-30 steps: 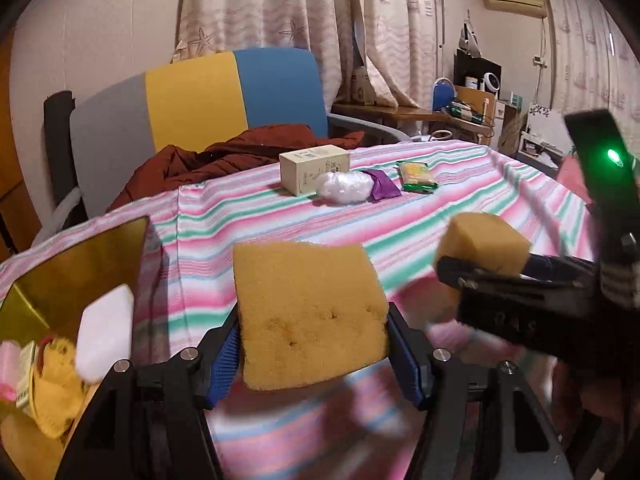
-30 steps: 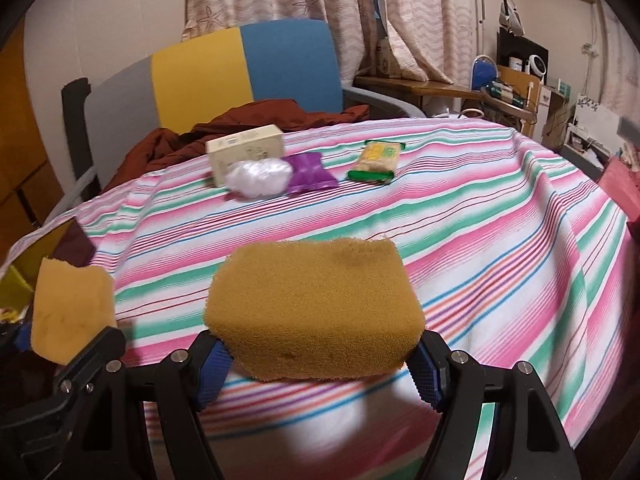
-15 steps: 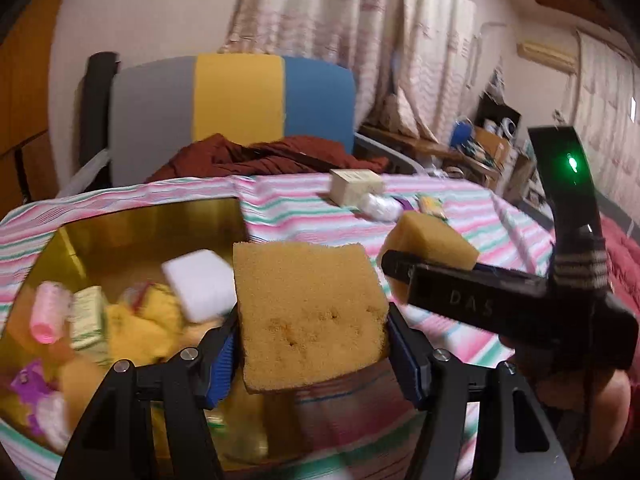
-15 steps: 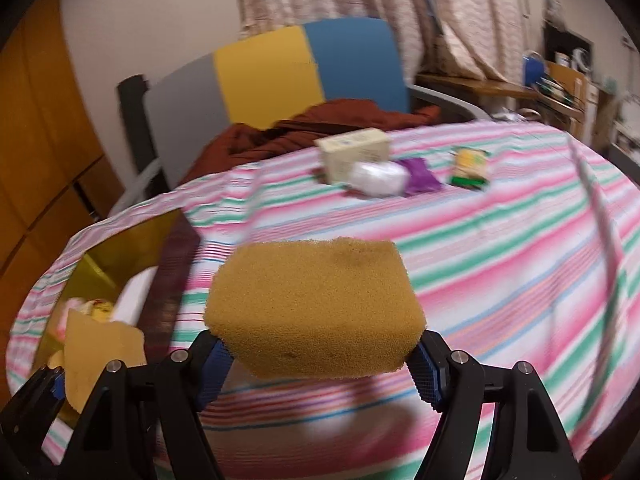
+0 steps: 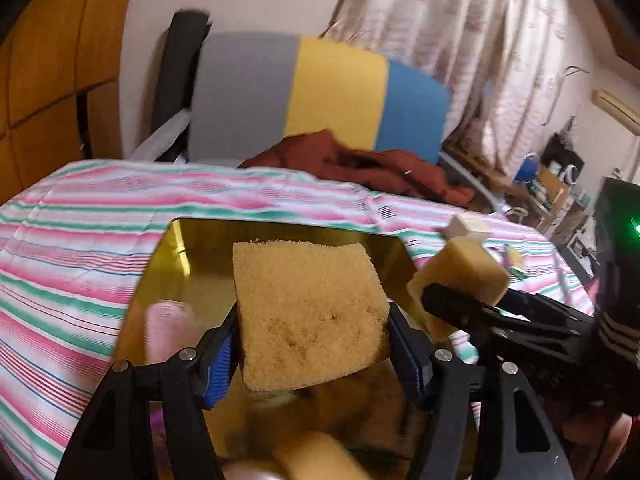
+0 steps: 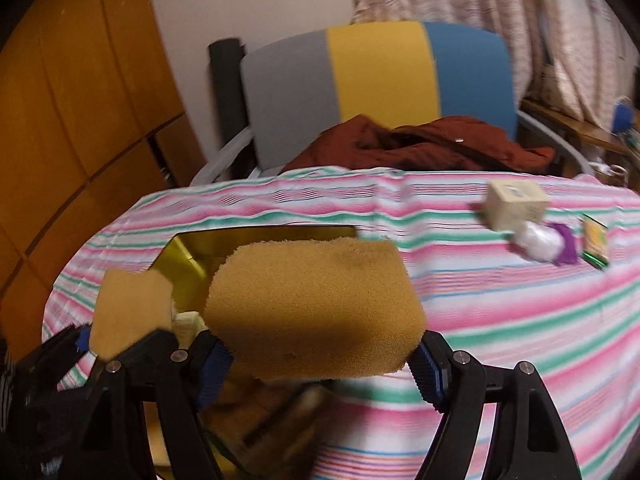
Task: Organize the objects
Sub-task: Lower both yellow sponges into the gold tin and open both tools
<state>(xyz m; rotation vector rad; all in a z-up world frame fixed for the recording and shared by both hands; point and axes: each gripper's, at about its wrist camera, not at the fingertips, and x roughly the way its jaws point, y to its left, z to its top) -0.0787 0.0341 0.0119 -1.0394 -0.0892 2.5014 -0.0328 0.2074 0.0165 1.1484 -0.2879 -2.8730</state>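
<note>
A yellow-brown sponge (image 5: 308, 312) sits between the blue pads of my left gripper (image 5: 310, 356), which is shut on it and hangs over the open gold box (image 5: 200, 248). In the left wrist view my right gripper (image 5: 460, 292) comes in from the right, over the box's right rim, with its own sponge (image 5: 460, 268). In the right wrist view that wider sponge (image 6: 316, 308) fills my right gripper (image 6: 320, 364), shut on it above the gold box (image 6: 192, 252). The left sponge (image 6: 132, 312) shows at lower left. A pink roller (image 5: 168, 320) and blurred yellow items lie in the box.
On the striped tablecloth (image 6: 500, 300) to the right lie a cream carton (image 6: 516, 204), a white bag (image 6: 540, 242), a purple packet (image 6: 568, 248) and a green-yellow packet (image 6: 596, 246). A grey, yellow and blue chair (image 6: 380, 80) with a rust-red garment (image 6: 420, 144) stands behind the table. Wooden cabinets (image 6: 80, 100) line the left.
Both grippers have swung left and a little up with their sponges, from over the bare cloth to above the gold box. Both grips look unchanged.
</note>
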